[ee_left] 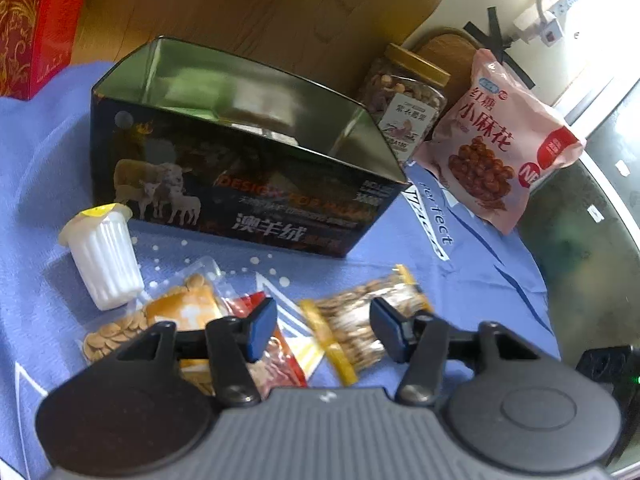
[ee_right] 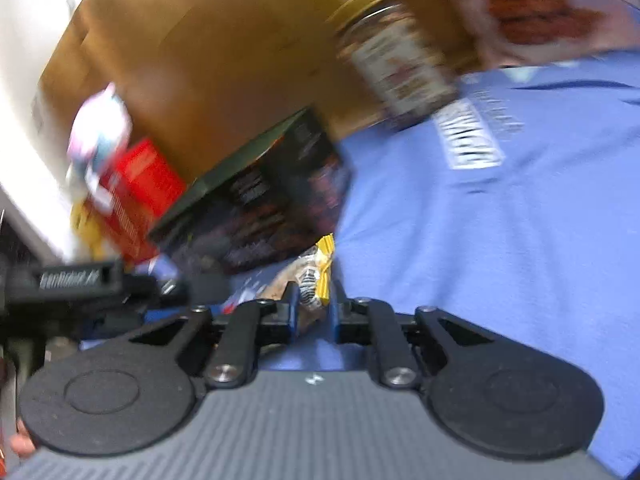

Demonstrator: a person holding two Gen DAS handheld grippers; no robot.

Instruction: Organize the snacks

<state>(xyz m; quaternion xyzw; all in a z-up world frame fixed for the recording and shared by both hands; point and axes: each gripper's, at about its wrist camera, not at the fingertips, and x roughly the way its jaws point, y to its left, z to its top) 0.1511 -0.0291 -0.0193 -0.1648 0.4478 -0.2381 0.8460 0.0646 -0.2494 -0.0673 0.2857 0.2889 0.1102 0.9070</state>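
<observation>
An open dark tin box [ee_left: 240, 184] with sheep pictures stands on the blue cloth [ee_left: 460, 288]. In front of it lie a white jelly cup [ee_left: 104, 256], an orange seed packet [ee_left: 176, 312], a red packet [ee_left: 276, 360] and a yellow-ended seed packet [ee_left: 360, 320]. My left gripper [ee_left: 324, 328] is open, low over these packets. My right gripper [ee_right: 314, 312] is nearly closed around the end of the yellow-ended seed packet [ee_right: 312, 280]; the view is blurred, and the tin box [ee_right: 272, 208] lies beyond it.
A nut jar with a gold lid [ee_left: 404, 100] and a pink snack bag [ee_left: 496, 140] stand behind right of the box. A red box [ee_left: 32, 28] stands far left. A brown cardboard wall [ee_left: 260, 8] is behind. The dark table edge [ee_left: 580, 248] is at right.
</observation>
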